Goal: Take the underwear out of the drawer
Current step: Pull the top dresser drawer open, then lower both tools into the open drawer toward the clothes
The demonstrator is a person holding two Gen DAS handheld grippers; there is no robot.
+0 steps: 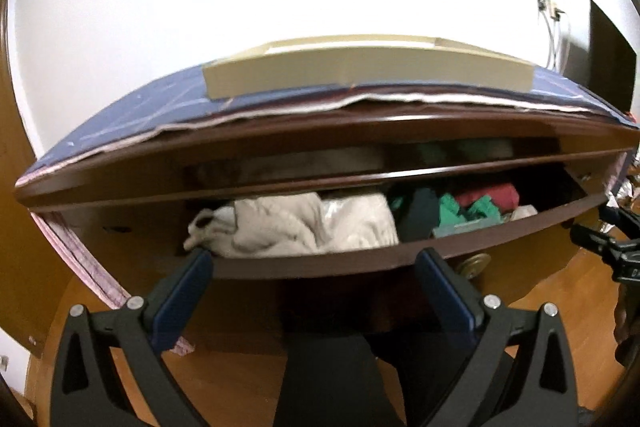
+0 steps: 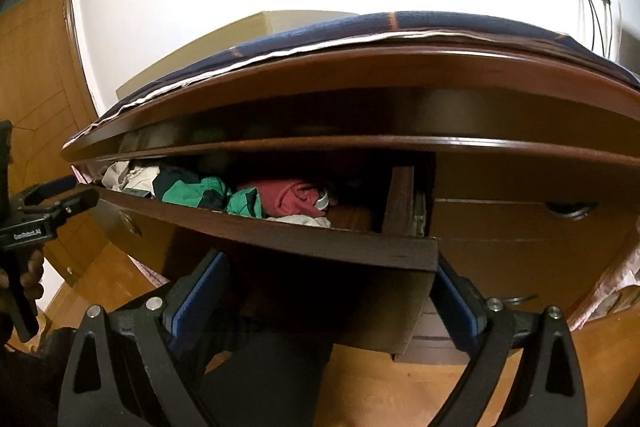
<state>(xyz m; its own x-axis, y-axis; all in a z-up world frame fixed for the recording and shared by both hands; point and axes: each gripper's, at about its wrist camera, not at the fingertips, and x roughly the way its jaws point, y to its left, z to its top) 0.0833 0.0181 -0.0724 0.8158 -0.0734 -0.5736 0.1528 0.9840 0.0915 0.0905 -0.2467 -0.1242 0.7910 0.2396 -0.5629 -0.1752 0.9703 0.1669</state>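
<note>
The top drawer (image 1: 320, 265) of a dark wood dresser stands pulled out. It holds white cloth (image 1: 296, 225) at the left, green cloth (image 1: 468, 213) and a red garment (image 1: 492, 197) at the right. My left gripper (image 1: 316, 259) is open and empty, just in front of the drawer's front edge. In the right wrist view the drawer front (image 2: 320, 235) is close, with green cloth (image 2: 200, 193) and the red garment (image 2: 296, 197) inside. My right gripper (image 2: 328, 263) is open and empty, below the drawer front.
A blue cloth (image 1: 132, 111) covers the dresser top, with a beige box (image 1: 352, 71) on it. A closed drawer (image 2: 520, 227) sits to the right. A wooden door (image 2: 36, 67) is at the left. The floor (image 1: 240, 367) is wood. The left gripper (image 2: 44, 211) shows in the right wrist view.
</note>
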